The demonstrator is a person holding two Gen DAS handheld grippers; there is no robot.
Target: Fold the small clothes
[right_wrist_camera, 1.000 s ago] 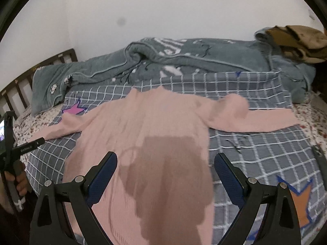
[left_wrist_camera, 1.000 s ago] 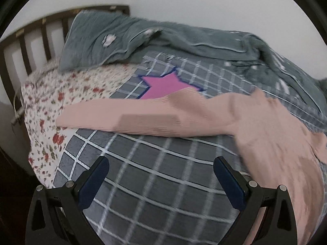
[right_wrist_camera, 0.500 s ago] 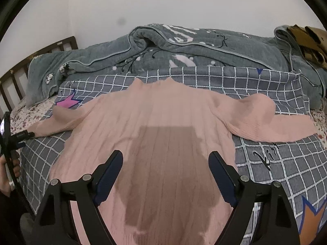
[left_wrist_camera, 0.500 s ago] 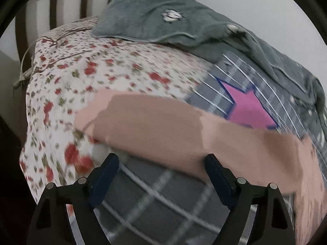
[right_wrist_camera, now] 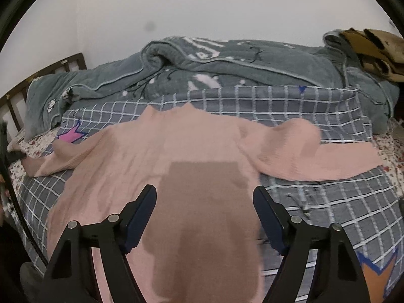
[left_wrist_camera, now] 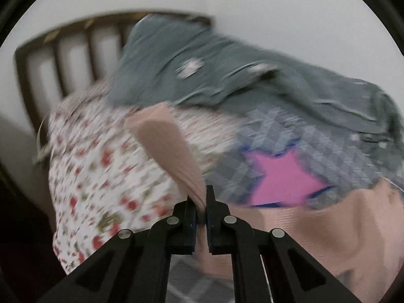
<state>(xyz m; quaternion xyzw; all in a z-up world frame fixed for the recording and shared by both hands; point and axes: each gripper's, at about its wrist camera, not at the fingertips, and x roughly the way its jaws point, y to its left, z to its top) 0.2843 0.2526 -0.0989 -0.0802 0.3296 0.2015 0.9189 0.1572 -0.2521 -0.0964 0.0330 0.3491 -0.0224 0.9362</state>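
Pink sweater [right_wrist_camera: 202,156] spread on the bed [right_wrist_camera: 328,197]
Left gripper [left_wrist_camera: 201,202] pinched its sleeve [left_wrist_camera: 166,149] between closed fingers; right gripper [right_wrist_camera: 204,204] hovered wide over the body.

A grey checked blanket [right_wrist_camera: 328,116] covers the bed; a rumpled grey quilt [right_wrist_camera: 227,63] lies behind, brown clothing [right_wrist_camera: 378,48] upper right, headboard [left_wrist_camera: 63,58] upper left.

A sweater [right_wrist_camera: 176,156] is spread at the frame's centre on a checked blanket [right_wrist_camera: 315,202]. A rumpled quilt [right_wrist_camera: 227,68] is heaped behind it. A headboard [right_wrist_camera: 38,75] is seen at the left edge, and bundled clothes [right_wrist_camera: 373,48] at upper right.
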